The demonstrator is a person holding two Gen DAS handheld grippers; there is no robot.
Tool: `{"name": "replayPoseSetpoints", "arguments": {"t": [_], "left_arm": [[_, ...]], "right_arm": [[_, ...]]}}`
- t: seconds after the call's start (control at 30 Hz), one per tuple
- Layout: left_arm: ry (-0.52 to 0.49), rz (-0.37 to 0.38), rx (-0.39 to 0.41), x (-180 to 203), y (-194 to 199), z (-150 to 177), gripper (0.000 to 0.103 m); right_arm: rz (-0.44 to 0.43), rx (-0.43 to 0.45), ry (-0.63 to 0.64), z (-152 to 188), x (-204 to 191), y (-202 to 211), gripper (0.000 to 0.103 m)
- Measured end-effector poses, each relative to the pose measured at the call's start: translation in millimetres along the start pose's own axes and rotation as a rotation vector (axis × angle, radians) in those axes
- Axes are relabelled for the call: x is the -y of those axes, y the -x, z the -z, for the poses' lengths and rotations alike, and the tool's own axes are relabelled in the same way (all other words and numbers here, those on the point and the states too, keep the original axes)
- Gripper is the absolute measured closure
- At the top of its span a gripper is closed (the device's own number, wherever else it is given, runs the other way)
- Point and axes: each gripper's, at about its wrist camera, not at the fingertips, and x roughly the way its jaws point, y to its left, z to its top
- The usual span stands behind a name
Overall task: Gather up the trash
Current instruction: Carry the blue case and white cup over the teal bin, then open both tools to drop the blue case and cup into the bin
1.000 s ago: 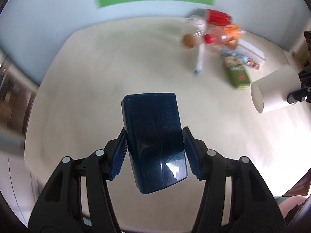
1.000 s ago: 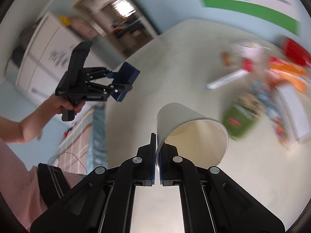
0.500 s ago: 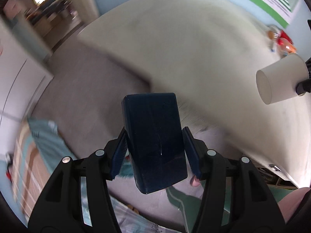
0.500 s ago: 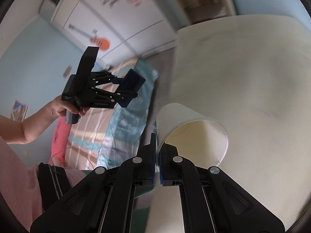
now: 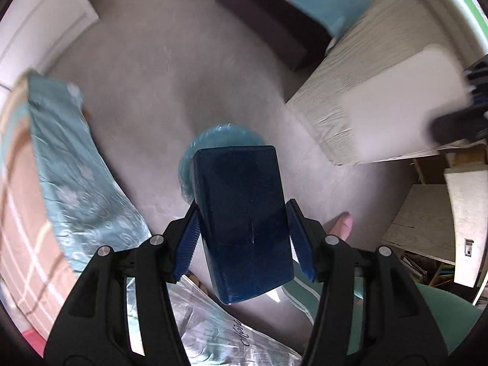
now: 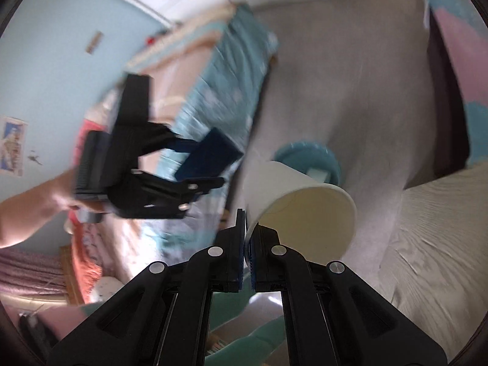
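A dark blue, glossy rectangular plastic box (image 5: 242, 222) is clamped between the blue ribbed pads of the left hand-held gripper (image 5: 242, 238), held by its long sides with most of its length projecting forward. That grip, it is judged, leaves the box free to fall clear once the pads are parted. The gripper is pointed straight down at the grey floor (image 5: 146, 97), and a round bin lined with a teal plastic bag (image 5: 213, 135) is seen just beyond the box's far end, at twelve o'clock of it, so the box appears to be lined up over the bin for dropping. In the right wrist view the left hand-held gripper (image 6: 195, 167) is found at nine to ten o'clock, gripped by a hand (image 6: 61, 201) with the forearm reaching in from the frame's left edge.

A white paper cup (image 6: 302, 201) is pinched by its rim wall between the nearly closed fingers of the right hand-held gripper (image 6: 247, 244), one pad inside and one outside. The cup is tipped with its mouth towards the camera. The right gripper is angled steeply downward, with the teal-lined bin (image 6: 308, 158) at twelve o'clock, just beyond the cup.
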Motion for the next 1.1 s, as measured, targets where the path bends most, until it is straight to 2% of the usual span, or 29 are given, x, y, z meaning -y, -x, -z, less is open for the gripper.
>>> {"name": "replayPoseSetpoints", "arguments": {"t": [0.13,0.23,0.3,0.37,0.4,0.43,0.5,0.57,0.67,0.8,0.93,1.0,1.1], "left_arm": [[0.016,0.036,-0.043,-34.9,-76.5,-3.5,0.05],[0.021,0.036,-0.074,-46.3,-134.9,-3.3,0.05],[0.049,0.048,-0.096,-56.6,-170.7,-4.5,0.05],[0.063,0.077,-0.148,-61.5,-205.1,-3.3,0.05],[0.063,0.086,-0.184,-61.8,-219.1,-3.2,0.05],[0.064,0.082,-0.208,-62.8,-228.7,-1.7,0.049],[0.069,0.073,-0.231,-63.2,-238.8,2.1,0.047],[0.077,0.072,-0.22,-63.4,-235.5,3.3,0.041],[0.052,0.072,-0.174,-58.8,-210.7,5.4,0.029],[0.02,0.066,-0.155,-55.1,-177.7,3.7,0.027],[-0.03,0.054,-0.107,-40.1,-109.9,7.3,0.027],[-0.065,0.031,-0.071,-28.7,-71.4,10.2,0.027],[-0.153,-0.028,-0.026,-3.3,-3.7,13.9,0.019]], "right_arm": [[0.032,-0.106,-0.028,-26.0,37.2,-106.6,0.099],[0.066,-0.16,-0.064,-35.3,66.3,-171.3,0.099],[0.071,-0.191,-0.088,-35.3,85.0,-198.7,0.097],[0.104,-0.231,-0.096,-32.7,96.3,-222.8,0.09],[0.113,-0.248,-0.115,-33.1,100.8,-231.7,0.076],[0.112,-0.244,-0.135,-29.5,110.0,-230.4,0.071],[0.104,-0.226,-0.155,-23.8,114.2,-221.6,0.07],[0.094,-0.212,-0.16,-21.7,110.8,-210.9,0.068],[0.084,-0.192,-0.132,-21.2,101.1,-188.7,0.062],[0.078,-0.147,-0.106,-17.1,79.8,-139.1,0.061],[0.053,-0.064,-0.064,-9.5,38.6,-65.4,0.06],[0.035,-0.011,-0.041,-1.3,17.0,-26.7,0.055],[0.006,0.116,-0.028,20.3,-19.7,55.4,0.05]]}}
